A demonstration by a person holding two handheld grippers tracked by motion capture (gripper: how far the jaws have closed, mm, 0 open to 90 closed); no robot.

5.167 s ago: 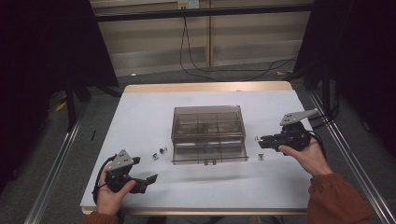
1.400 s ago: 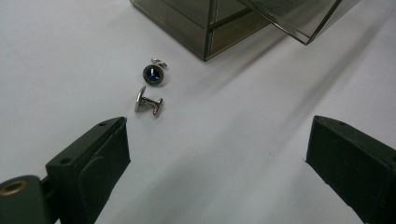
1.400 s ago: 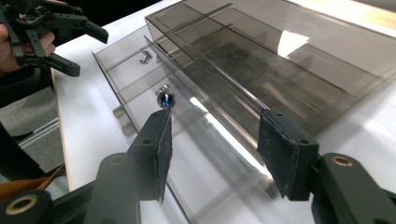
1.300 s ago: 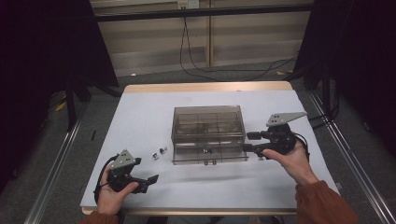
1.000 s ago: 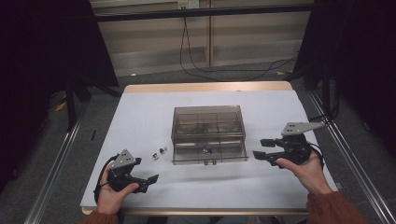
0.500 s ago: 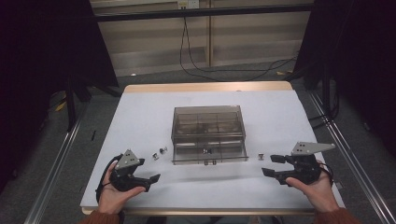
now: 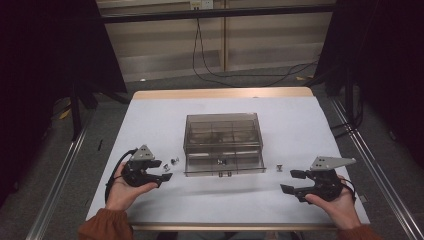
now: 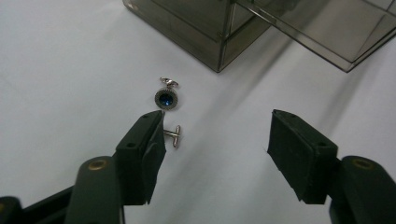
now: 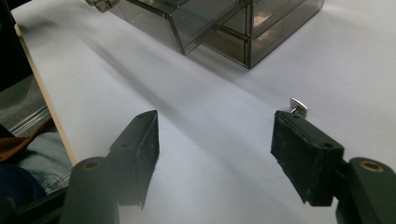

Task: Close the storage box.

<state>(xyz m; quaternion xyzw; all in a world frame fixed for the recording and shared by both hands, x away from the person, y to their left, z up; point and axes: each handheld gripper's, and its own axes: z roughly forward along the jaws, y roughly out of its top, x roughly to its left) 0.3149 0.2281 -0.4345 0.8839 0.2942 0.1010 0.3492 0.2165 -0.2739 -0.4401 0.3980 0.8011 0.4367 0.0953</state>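
A smoky clear plastic box [image 7: 222, 131] stands mid-table with its drawer [image 7: 225, 165] pulled out toward me; a small metal piece [image 7: 220, 161] lies in it. Two cufflinks lie left of the box: one with a blue stone [image 8: 166, 98], and a plain one [image 8: 173, 135] half behind my left gripper's jaw. My left gripper [image 7: 165, 170] [image 8: 217, 121] is open over bare table; its jaws have just been closing on nothing. A third cufflink [image 7: 279, 168] [image 9: 298, 106] lies right of the drawer. My right gripper [image 7: 287, 181] [image 9: 215, 119] is open and empty, its jaws just opening.
The white table [image 7: 300, 120] ends in a wooden front edge [image 7: 225, 226] close to both hands. Metal rails [image 7: 55, 190] run along both sides. Cables [image 7: 210, 75] lie on the floor beyond the far edge.
The right hand has dropped from beside the box to the front right of the table. The left hand has edged toward the cufflinks, and its jaws have narrowed.
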